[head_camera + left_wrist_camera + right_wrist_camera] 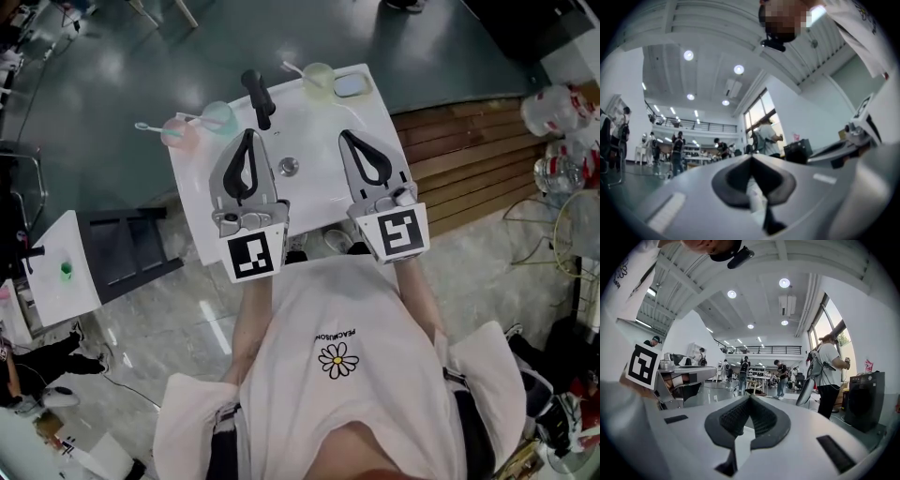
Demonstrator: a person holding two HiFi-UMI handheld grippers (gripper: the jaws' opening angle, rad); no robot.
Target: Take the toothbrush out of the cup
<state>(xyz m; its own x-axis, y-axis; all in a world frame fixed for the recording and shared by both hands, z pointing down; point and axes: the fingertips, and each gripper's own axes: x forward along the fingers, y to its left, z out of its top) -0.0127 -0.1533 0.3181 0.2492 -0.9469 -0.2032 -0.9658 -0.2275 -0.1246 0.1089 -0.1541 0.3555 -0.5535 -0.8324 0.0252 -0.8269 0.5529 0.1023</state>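
In the head view a white washbasin (370, 131) stands below me. Along its far rim are a pink cup (180, 134) with a toothbrush (142, 126) sticking out to the left, a pale blue cup (218, 115), and a yellow-green cup (319, 76) holding another toothbrush (292, 67). My left gripper (248, 134) hovers over the basin's left half, jaws together and empty. My right gripper (345, 136) hangs over the right half, also shut on nothing. Both gripper views look level across a hall; the left gripper (751, 157) and right gripper (750, 397) show closed tips and no cup.
A black faucet (258, 97) rises at the basin's back, and the drain (288, 167) lies between the grippers. A small blue dish (352, 85) sits at the far right corner. Wooden decking (469, 155) and plastic bottles (555, 111) are to the right, a small white table (56, 272) to the left.
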